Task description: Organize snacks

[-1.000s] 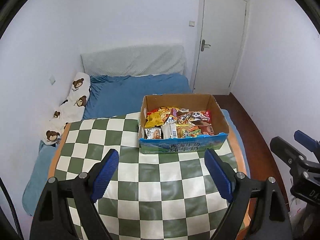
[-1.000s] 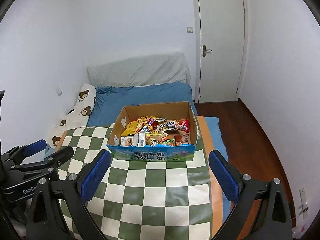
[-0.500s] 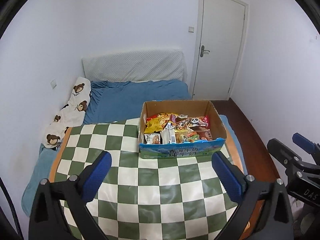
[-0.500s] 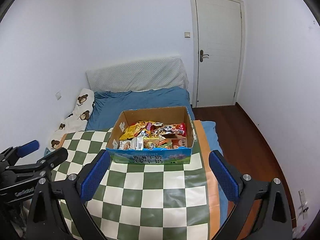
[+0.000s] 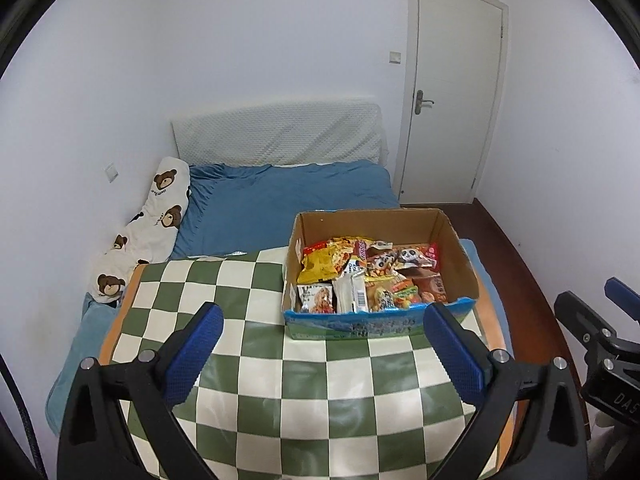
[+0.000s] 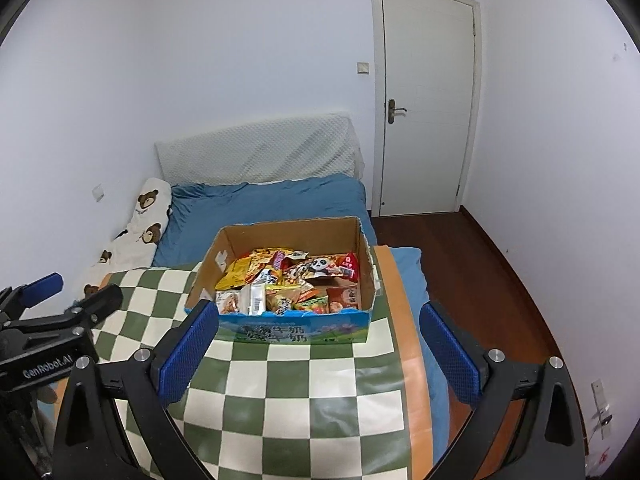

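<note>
Left wrist view: the left gripper (image 5: 322, 342) has risen and pulled back over the last second, its jaws spread wide and empty. The snacks (image 5: 370, 276) lie piled in the cardboard box (image 5: 380, 324) on the checkered tabletop (image 5: 256, 364).

Right wrist view: the right gripper (image 6: 320, 346) has likewise backed away, released and empty. No snack seems left outside the box, which fits either a finished tidy or a jumble awaiting sorting.

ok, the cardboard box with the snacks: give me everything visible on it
The cardboard box is an open-topped brown tray with a blue printed front panel whose top edge looks torn. It sits upright on the green-and-white checkered cloth, toward its far right corner. Snack packets lie in a loose, overlapping heap covering its floor, below the rim. Neither tool touches it; both are open and short of it.
</note>
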The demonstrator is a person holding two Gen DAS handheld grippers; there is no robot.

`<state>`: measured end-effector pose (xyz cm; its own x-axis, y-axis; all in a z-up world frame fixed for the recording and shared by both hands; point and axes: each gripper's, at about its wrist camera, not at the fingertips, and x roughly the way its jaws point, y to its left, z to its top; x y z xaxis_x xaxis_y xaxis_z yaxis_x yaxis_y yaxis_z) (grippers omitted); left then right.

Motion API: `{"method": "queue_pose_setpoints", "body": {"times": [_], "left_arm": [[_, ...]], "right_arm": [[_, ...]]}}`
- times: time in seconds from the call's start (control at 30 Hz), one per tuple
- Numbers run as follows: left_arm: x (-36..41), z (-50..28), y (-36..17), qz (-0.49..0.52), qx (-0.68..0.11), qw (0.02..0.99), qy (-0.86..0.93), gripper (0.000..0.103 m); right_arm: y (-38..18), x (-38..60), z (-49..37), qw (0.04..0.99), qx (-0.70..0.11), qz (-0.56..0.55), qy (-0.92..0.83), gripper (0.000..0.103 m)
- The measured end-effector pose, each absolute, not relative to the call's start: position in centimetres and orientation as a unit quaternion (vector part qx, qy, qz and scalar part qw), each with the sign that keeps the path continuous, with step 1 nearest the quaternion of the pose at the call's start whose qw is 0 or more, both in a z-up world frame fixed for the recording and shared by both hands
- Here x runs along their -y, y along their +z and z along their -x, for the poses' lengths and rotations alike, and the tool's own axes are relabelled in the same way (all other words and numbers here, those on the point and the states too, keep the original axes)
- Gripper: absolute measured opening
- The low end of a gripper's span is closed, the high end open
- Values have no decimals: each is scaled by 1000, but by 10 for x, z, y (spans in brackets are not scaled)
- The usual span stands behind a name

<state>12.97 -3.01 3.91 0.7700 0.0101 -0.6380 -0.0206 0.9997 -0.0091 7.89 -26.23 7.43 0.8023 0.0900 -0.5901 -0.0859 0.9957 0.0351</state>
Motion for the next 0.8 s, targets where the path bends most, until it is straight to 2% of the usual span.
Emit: {"method": "queue_pose_setpoints", "body": {"times": [0.4, 0.8], "left_arm": [[38, -176, 18, 4, -368, 930, 7, 103], [44, -188, 12, 0, -375, 927, 1, 103]], "right_arm": [[47, 263, -127, 945, -325, -8, 26, 102], [34, 260, -146, 942, -335, -2, 12, 102]]}}
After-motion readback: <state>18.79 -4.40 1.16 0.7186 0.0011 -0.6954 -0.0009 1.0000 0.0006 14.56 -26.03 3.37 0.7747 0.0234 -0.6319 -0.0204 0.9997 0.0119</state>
